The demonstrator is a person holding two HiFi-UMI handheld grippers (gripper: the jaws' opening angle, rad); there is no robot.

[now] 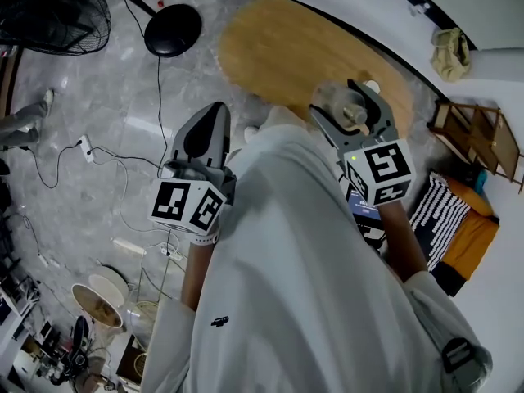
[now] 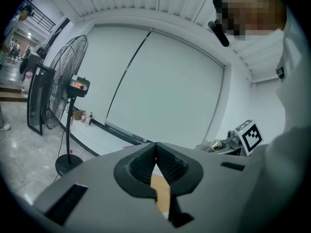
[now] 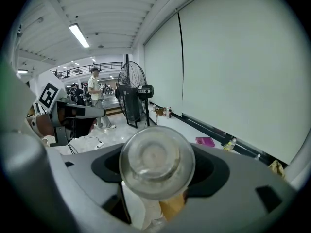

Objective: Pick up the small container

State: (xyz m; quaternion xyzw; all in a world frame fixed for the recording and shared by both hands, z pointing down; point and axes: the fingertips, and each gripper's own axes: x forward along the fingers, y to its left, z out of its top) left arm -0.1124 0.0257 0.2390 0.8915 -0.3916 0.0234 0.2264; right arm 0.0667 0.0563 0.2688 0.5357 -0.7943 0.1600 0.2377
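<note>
Small container (image 3: 156, 160) sat clamped in right gripper (image 1: 352, 109) jaws, round end facing back along them, over the worktop (image 1: 278, 47). Left gripper (image 2: 156, 165) jaws together, empty, beside the worktop's edge.

Clear and glossy — the small container (image 3: 156, 161).
Smooth pale wood on the surface (image 1: 278, 47); polished grey stone on the floor (image 1: 98, 113) — faintly reflective.

Quick tally around the one wooden desk (image 1: 286, 47): two grippers by it, a left hand-held gripper (image 1: 219, 110) and a right hand-held gripper (image 1: 350, 97), one small container (image 3: 156, 161) by its near edge, and one black fan (image 1: 49, 11) off its left side.
</note>
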